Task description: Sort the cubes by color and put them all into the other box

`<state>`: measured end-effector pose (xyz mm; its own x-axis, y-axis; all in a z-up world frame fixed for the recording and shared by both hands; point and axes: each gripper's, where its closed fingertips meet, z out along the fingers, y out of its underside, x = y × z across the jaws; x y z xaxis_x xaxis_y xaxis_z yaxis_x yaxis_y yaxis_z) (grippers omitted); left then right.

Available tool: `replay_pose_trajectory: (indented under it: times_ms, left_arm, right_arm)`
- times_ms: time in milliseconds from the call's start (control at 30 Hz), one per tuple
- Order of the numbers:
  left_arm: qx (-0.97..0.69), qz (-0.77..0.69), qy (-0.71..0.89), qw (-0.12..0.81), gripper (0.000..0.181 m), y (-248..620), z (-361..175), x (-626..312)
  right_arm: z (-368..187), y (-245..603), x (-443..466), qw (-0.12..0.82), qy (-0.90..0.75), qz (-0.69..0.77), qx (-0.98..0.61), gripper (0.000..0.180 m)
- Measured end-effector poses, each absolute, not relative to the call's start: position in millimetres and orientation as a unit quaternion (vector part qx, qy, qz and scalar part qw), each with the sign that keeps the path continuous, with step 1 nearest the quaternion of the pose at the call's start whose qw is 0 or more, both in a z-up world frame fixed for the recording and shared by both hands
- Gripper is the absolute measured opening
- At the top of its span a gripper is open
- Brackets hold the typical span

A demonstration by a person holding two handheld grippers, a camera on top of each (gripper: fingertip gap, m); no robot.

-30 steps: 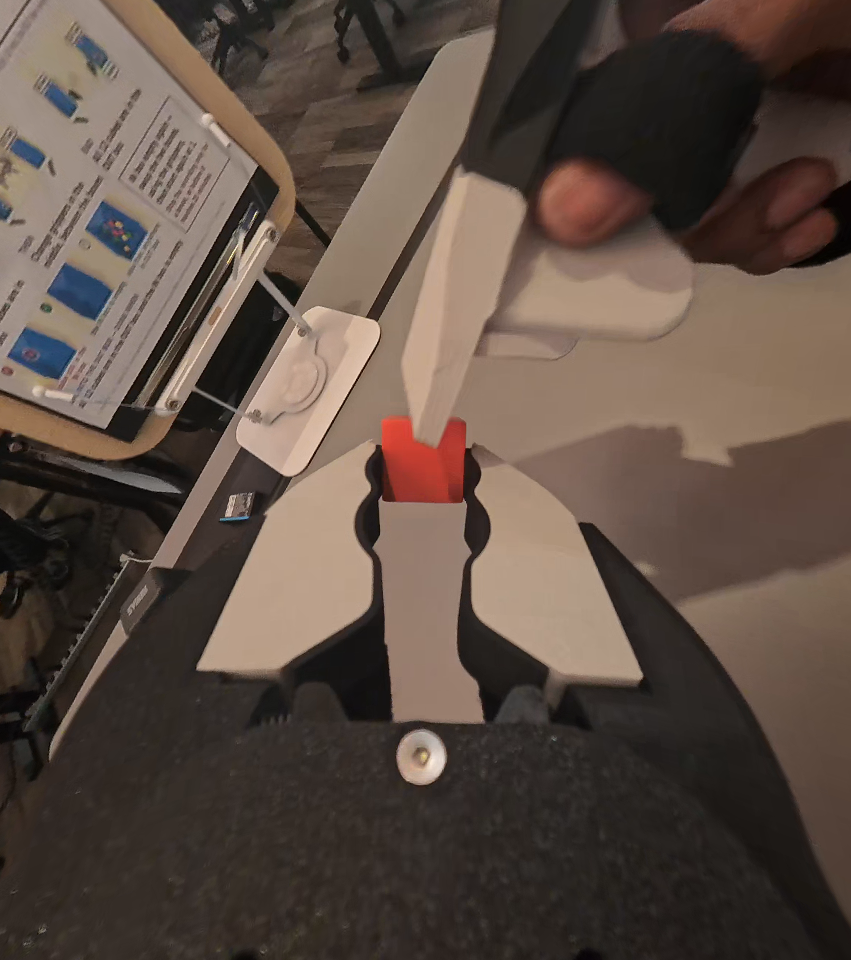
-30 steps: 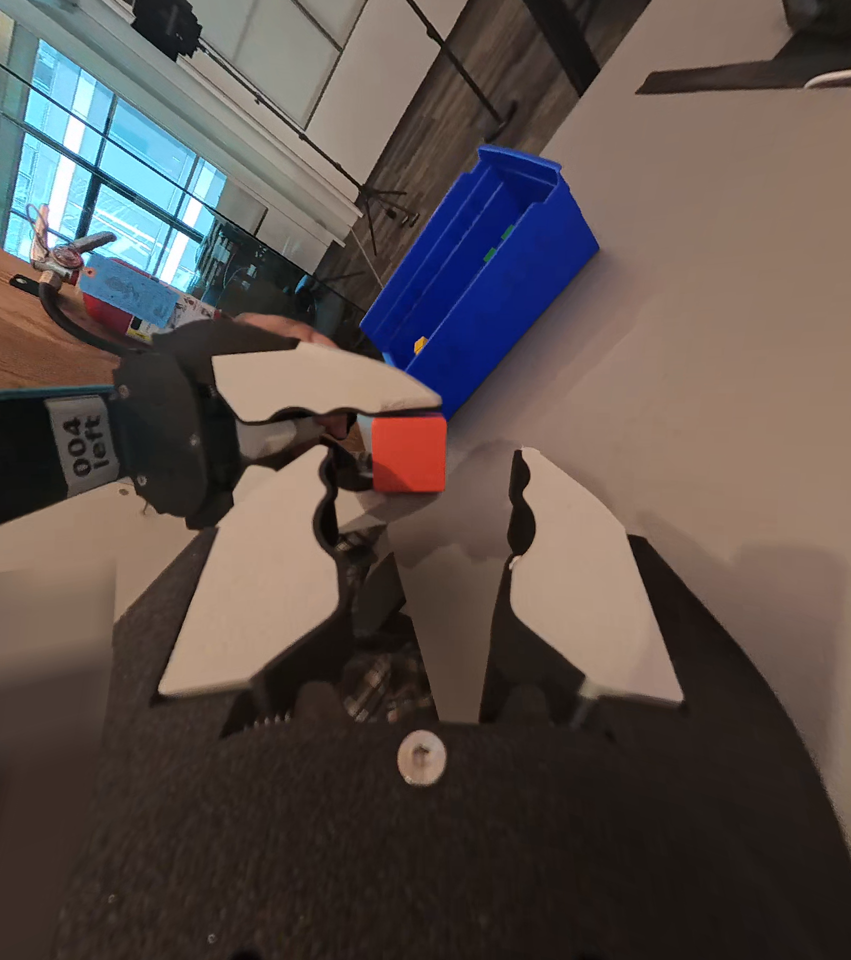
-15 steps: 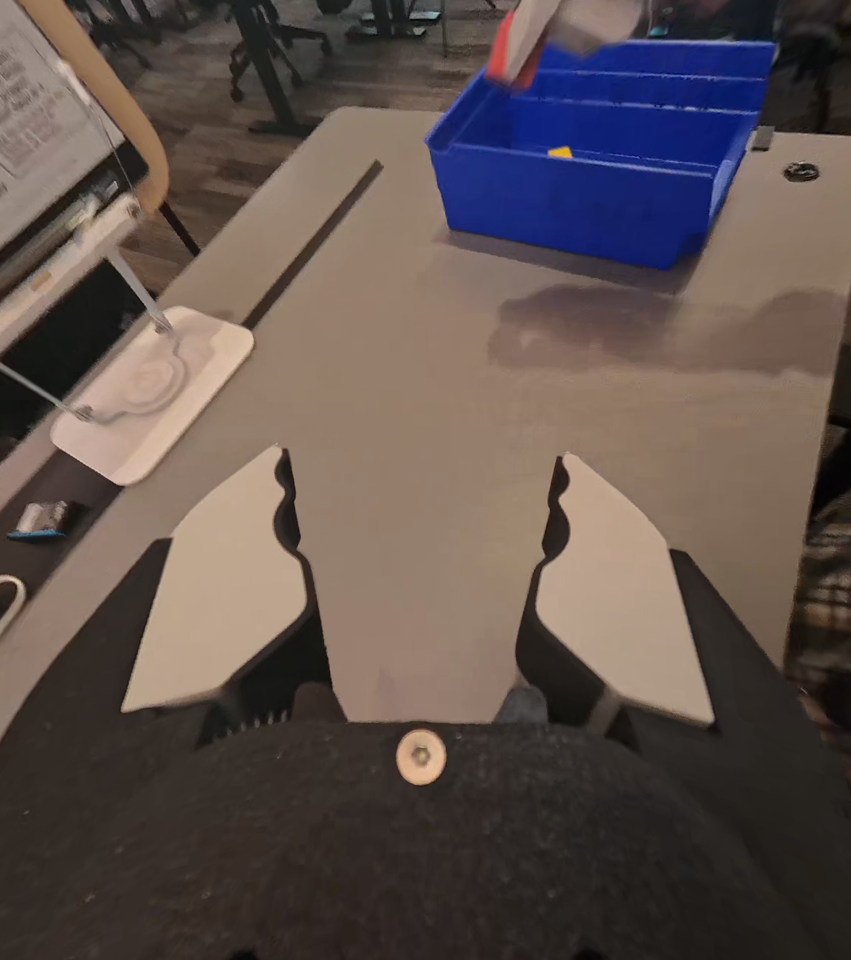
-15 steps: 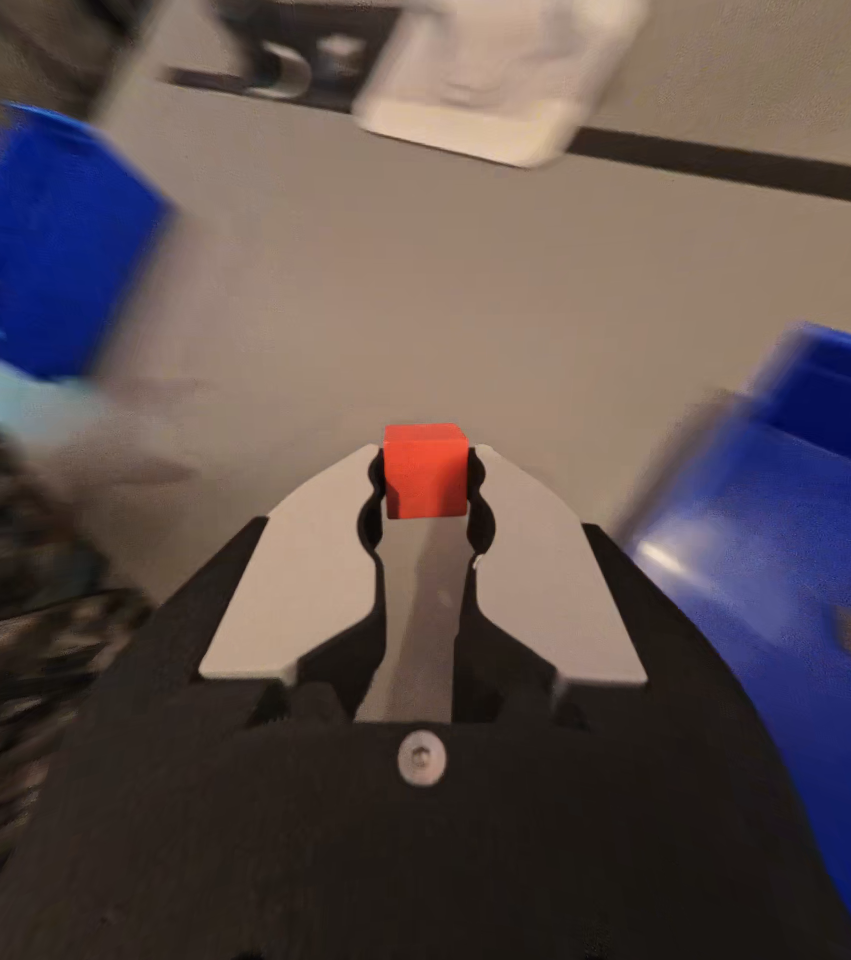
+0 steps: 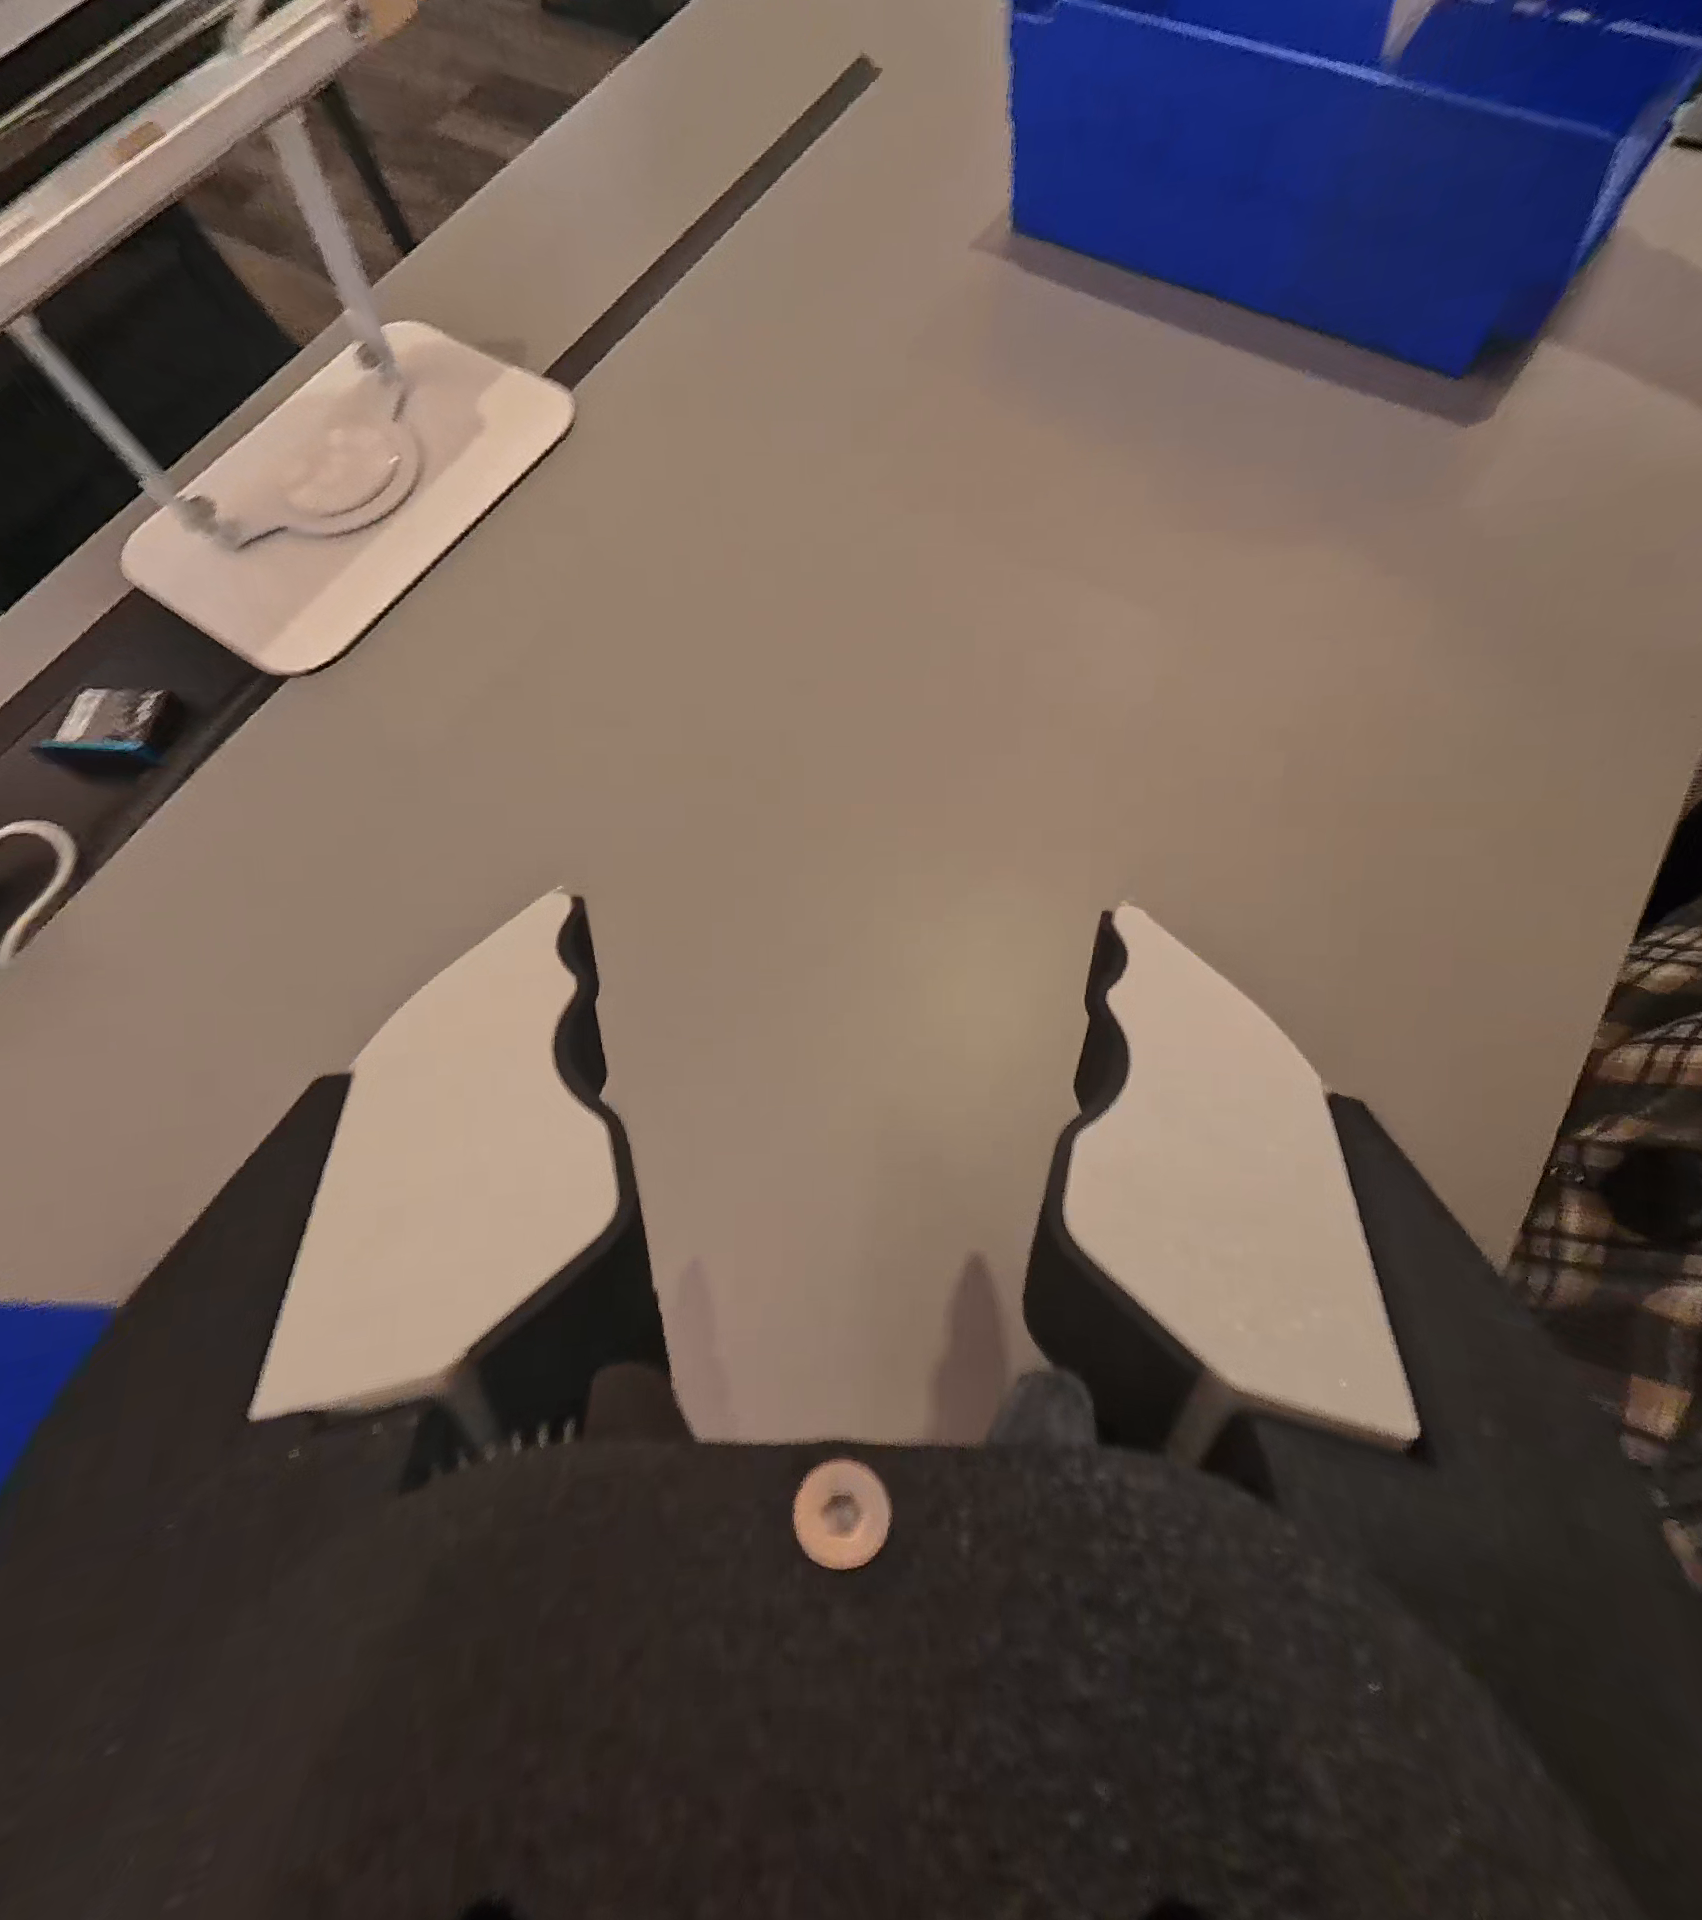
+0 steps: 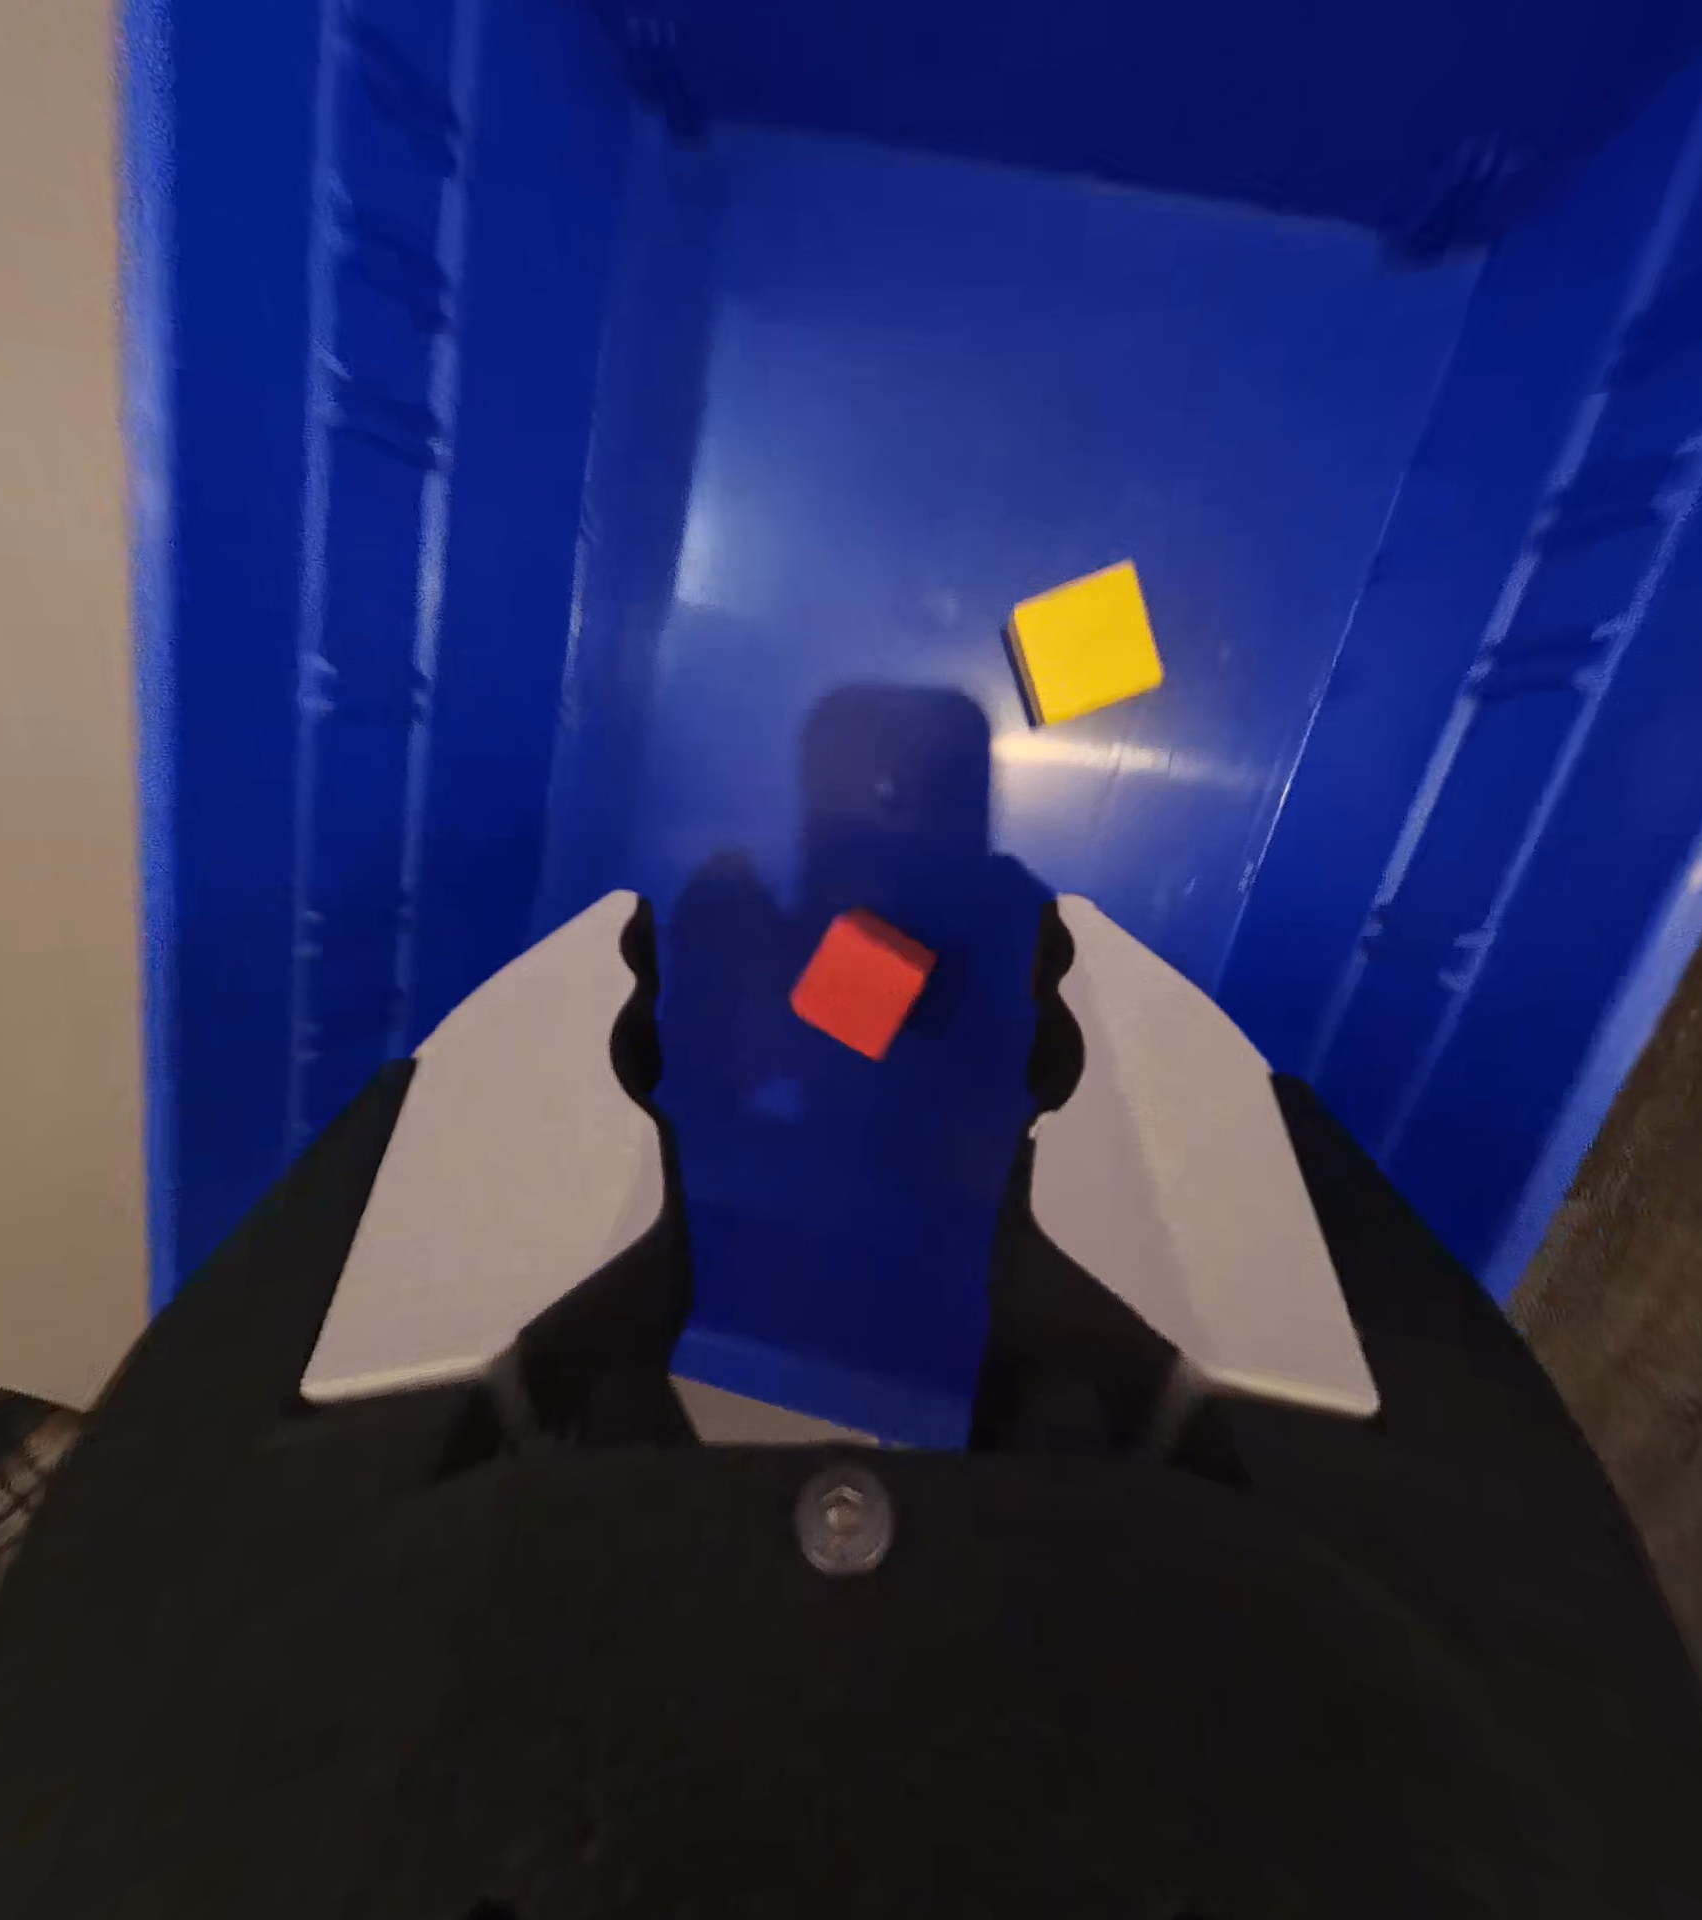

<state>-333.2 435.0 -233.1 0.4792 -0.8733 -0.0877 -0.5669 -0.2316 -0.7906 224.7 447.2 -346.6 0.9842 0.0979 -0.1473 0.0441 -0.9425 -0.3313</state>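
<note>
Change: half a second ago the right hand-held gripper (image 6: 839,914) was pinching the small red cube (image 6: 861,981); now its white fingers are standing wide apart and the cube is sitting loose between them in the view, tilted corner-on, blurred, over or on the floor of the blue plastic box (image 6: 930,468) — I cannot tell which.
Left side: the left hand-held gripper (image 5: 842,914) is hanging wide open with nothing in it, as it was half a second ago, over the bare middle of the grey desk (image 5: 826,623).
Yellow cube: a flat-faced yellow cube (image 6: 1086,642) is lying on the box floor, farther in and to the right of the red one, well apart from it.
Materials: the box is glossy moulded plastic with ribbed, stepped side walls; the desk is a matte, smooth surface; the gripper fingers are flat white plates with wavy black inner edges.
Edges and room: in the left wrist view the box (image 5: 1294,187) is standing at the far end of the desk, with open desk between it and the gripper. A white rounded stand base (image 5: 348,499) is sitting near the desk's left edge, beside a dark groove.
</note>
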Motion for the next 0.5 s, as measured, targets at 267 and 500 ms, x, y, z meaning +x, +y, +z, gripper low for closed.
replay_pose_trajectory:
  times_ms: [267,500]
  left_arm:
    - [-0.84,-0.084,0.39,0.367,0.085,476.3,-224.1,-489.1]
    - [-0.884,-0.058,0.405,0.225,0.079,475.0,-269.8,-610.2]
  right_arm:
    - [-246.6,458.2,171.9,0.312,-0.098,0.103,-0.939,0.076]
    - [-208.9,436.4,93.3,0.354,-0.207,0.128,-0.903,0.078]
